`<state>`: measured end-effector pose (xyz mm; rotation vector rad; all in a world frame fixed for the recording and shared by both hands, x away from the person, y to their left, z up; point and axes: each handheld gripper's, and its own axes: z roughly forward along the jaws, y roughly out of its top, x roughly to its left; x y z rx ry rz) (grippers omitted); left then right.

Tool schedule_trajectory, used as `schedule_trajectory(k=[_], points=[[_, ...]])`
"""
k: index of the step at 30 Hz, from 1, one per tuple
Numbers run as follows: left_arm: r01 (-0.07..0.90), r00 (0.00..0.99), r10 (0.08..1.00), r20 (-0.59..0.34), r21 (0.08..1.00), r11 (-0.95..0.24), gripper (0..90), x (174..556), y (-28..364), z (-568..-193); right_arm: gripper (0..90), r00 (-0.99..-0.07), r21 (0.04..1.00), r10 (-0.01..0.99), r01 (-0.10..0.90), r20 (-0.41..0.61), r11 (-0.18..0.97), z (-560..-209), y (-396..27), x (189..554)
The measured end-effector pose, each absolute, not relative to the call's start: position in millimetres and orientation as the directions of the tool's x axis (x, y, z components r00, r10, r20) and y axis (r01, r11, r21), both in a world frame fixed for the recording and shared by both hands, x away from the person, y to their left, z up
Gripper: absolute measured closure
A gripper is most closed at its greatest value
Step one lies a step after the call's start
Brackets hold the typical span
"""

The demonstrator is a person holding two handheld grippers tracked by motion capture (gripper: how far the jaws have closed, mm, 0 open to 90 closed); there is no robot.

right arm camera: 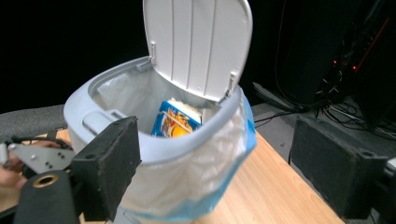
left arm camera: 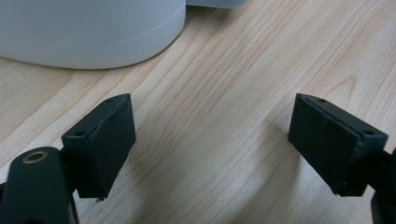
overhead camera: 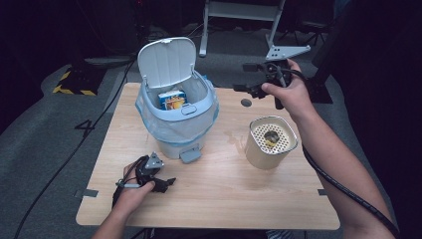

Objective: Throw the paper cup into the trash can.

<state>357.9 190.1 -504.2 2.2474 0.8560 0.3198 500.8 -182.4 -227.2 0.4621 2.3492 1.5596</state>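
Carton half-hidden inside bin

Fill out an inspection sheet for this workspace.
Surface: wooden table, bare in front.
Job's things: pedal bin, lid up, bag liner fitted, blue-and-orange carton inside.
Clutter: cream perforated-top canister on the table's right.
Grippers: left gripper open, low over the table; right gripper open, empty, beside the bin.
Cables: black cable along the right forearm.
Surroundings: dark room, grey floor, white frame behind.
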Motion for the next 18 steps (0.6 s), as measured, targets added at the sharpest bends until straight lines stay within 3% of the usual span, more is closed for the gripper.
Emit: schedule_trajectory(k=[2,18], points=[[0.490,0.749,0.662,-0.019,0.689,-0.534,15.2,358,192,-504,22.3,-0.907,0.917,0.420,0.129,-0.044,0.377,-228,-196,494],[0.496,0.740,0.672,-0.018,0.690,-0.528,15.2,355,201,-504,21.5,-0.885,0.898,0.461,0.147,-0.067,0.414,-253,-269,440]])
